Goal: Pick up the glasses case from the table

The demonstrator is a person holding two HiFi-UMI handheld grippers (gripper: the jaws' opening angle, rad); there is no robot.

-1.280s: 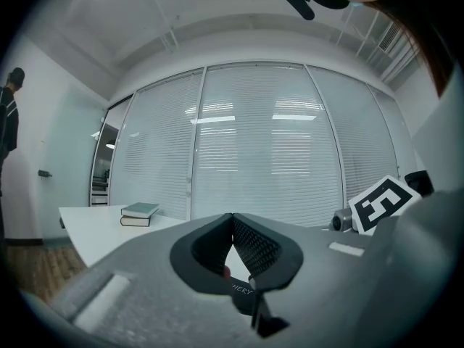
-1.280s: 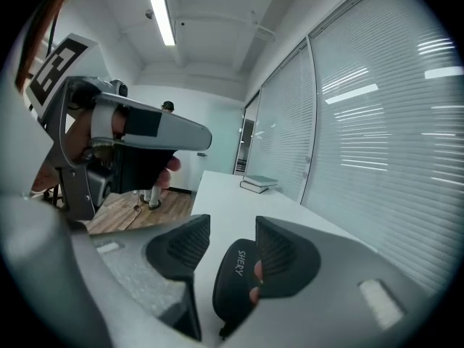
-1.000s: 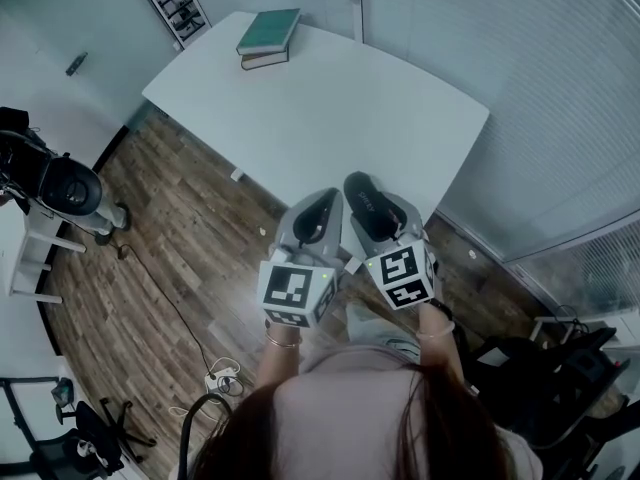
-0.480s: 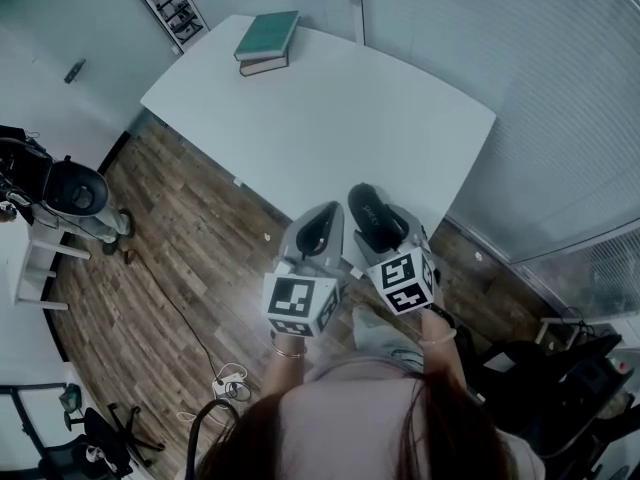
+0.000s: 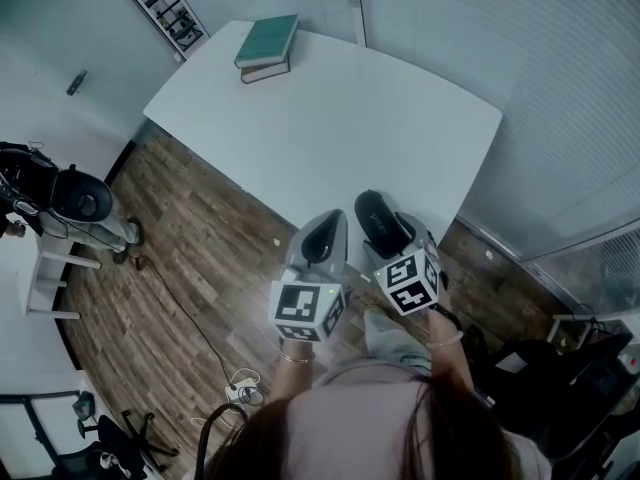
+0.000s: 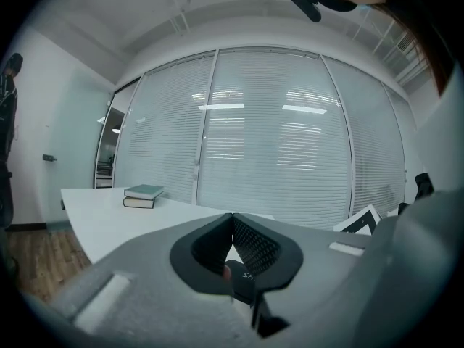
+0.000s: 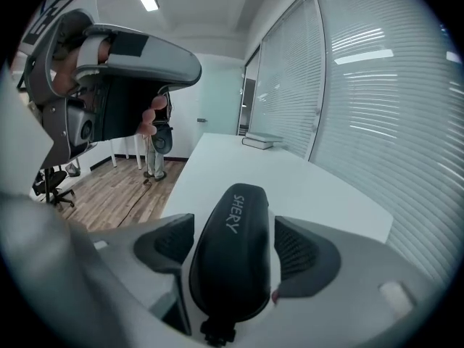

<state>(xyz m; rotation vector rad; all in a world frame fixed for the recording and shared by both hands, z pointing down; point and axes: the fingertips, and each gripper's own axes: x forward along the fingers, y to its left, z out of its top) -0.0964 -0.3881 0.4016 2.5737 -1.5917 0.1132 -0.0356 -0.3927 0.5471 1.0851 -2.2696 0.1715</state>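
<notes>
The white table (image 5: pixel 330 118) is mostly bare, with a stack of two books (image 5: pixel 266 46) at its far corner and wood floor (image 5: pixel 190 238) below its near edge. The left gripper (image 6: pixel 233 227) hangs just beside the right one, its jaws closed together on nothing. The right gripper (image 7: pixel 238 239) has just been opening its jaws, and they stand wide. The black glasses case (image 5: pixel 377 218) lies lengthwise between them, at the table's near edge, with gaps showing on both sides. The pads no longer press it, so the likely risk is that any lift or nudge now lets it slide out or tip over the edge onto the floor.
</notes>
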